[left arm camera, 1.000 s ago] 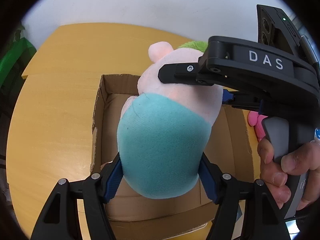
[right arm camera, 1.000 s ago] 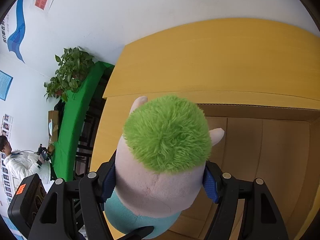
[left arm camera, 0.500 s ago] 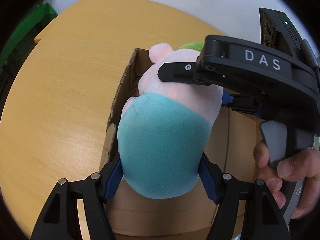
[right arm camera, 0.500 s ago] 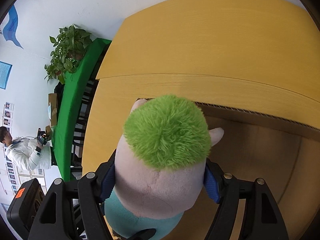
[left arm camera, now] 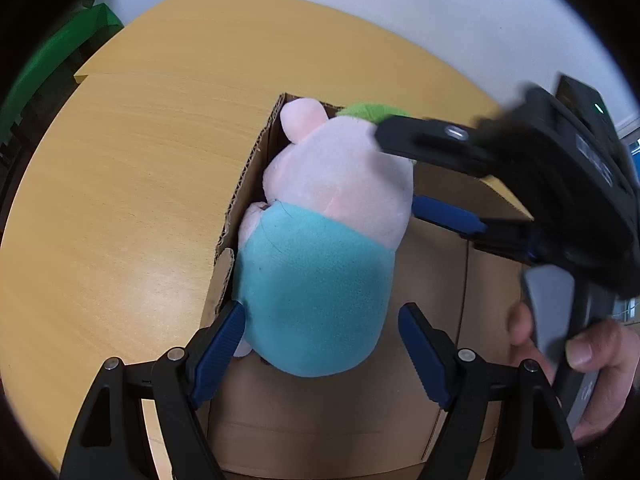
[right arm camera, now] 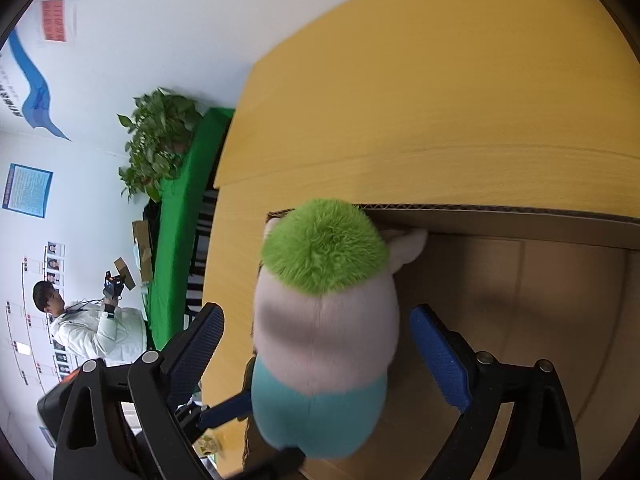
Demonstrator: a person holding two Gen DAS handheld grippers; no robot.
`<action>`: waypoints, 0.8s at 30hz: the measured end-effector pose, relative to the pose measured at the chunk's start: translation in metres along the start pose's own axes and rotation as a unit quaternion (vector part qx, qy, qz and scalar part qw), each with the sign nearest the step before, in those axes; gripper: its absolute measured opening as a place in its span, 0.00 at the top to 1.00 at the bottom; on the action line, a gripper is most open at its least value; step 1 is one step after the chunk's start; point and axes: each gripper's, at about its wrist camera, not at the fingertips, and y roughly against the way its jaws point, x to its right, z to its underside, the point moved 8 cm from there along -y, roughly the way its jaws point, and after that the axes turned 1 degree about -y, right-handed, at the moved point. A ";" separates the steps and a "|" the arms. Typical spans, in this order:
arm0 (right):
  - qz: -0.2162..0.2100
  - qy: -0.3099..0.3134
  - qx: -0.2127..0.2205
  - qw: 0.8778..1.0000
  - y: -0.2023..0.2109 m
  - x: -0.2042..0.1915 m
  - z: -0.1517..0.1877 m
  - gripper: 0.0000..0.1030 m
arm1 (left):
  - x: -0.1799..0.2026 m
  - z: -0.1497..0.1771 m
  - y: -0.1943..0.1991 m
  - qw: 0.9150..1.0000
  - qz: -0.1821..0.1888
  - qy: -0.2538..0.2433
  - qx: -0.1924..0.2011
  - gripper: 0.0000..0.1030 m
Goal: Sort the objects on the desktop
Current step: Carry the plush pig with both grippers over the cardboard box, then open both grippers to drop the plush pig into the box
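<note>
A plush toy with green hair, a pink head and teal trousers stands inside the open cardboard box, against its far left corner. My left gripper straddles the teal lower body. Its jaws are opening: the right pad stands clear and the left pad lies just beside the fabric. My right gripper straddles the plush toy at its pink head. Those jaws are also opening, with a gap on both sides. One of the right gripper's blue pads shows in the left wrist view, off the head.
The box's far wall runs across the yellow wooden table. A hand holds the right gripper's handle. Beyond the table's left edge are a green-covered bench, a potted plant and a person in a white jacket.
Both grippers and the toy have come down into the box corner. Both pairs of jaws, which pressed on the toy before, have spread away from it.
</note>
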 end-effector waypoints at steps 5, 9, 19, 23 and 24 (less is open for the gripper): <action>0.008 0.003 -0.010 1.000 0.013 0.009 0.028 0.38 | 0.003 0.016 0.017 1.000 0.009 -0.014 0.012 0.24; 0.014 0.000 -0.025 1.000 -0.002 0.006 0.032 0.50 | 0.001 0.038 0.032 0.999 0.015 -0.033 0.013 0.24; 0.061 -0.063 0.017 0.996 0.075 0.043 0.070 0.23 | -0.013 0.118 0.035 0.996 0.030 -0.072 -0.052 0.24; 0.121 -0.032 0.024 0.992 0.139 0.076 0.130 0.13 | -0.019 0.128 0.025 0.992 0.046 -0.090 -0.071 0.24; 0.153 -0.023 0.002 0.988 0.150 0.091 0.156 0.13 | -0.021 0.116 0.020 0.992 0.044 -0.087 -0.075 0.24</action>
